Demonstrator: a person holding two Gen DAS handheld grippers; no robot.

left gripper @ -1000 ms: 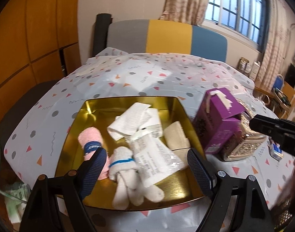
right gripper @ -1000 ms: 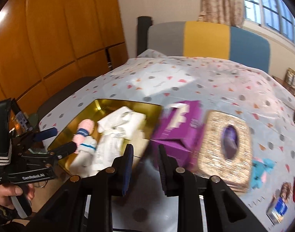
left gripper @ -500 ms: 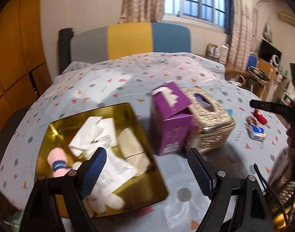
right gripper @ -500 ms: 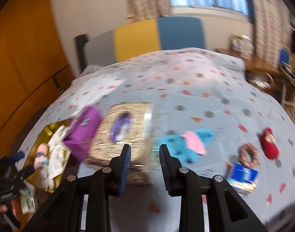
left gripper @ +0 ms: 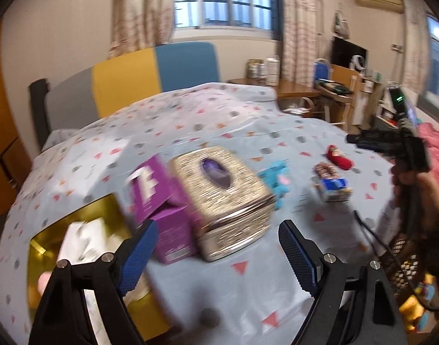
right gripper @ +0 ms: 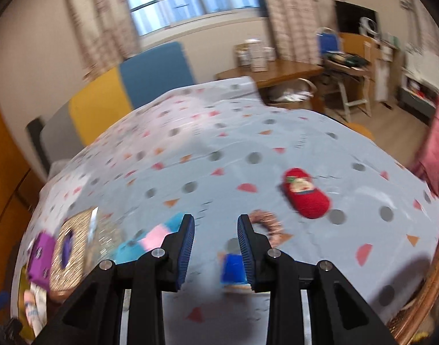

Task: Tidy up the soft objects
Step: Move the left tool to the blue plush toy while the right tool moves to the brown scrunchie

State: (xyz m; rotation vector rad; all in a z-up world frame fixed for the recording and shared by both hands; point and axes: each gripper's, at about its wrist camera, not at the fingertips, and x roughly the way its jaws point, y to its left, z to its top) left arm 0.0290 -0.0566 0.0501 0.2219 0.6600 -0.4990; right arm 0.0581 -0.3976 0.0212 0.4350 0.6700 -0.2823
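My left gripper (left gripper: 216, 245) is open wide and empty, above the bedspread in front of a glittery gold tissue box (left gripper: 225, 198) and a purple box (left gripper: 159, 201). A gold tray (left gripper: 44, 238) holding white cloths is at the left edge. To the right lie a blue and pink sock (left gripper: 277, 178), a red sock (left gripper: 338, 158) and a brown ring on a blue packet (left gripper: 333, 185). My right gripper (right gripper: 216, 224) has its jaws a narrow gap apart with nothing between them. It hovers beside the brown ring (right gripper: 267, 224) and blue packet (right gripper: 234, 267), with the red sock (right gripper: 305, 197) farther right.
The patterned bedspread (right gripper: 219, 158) covers the bed, with a grey, yellow and blue headboard (left gripper: 150, 72) behind. A wooden desk (right gripper: 277, 69) and chairs stand past the far corner. A wicker basket (left gripper: 406, 258) sits at the lower right and a pink blanket (right gripper: 437, 143) at the right edge.
Both views have swung right across the bed. The tray slid to the left edge, and the socks, ring and packet came into view. The right gripper's jaws look slightly wider apart.
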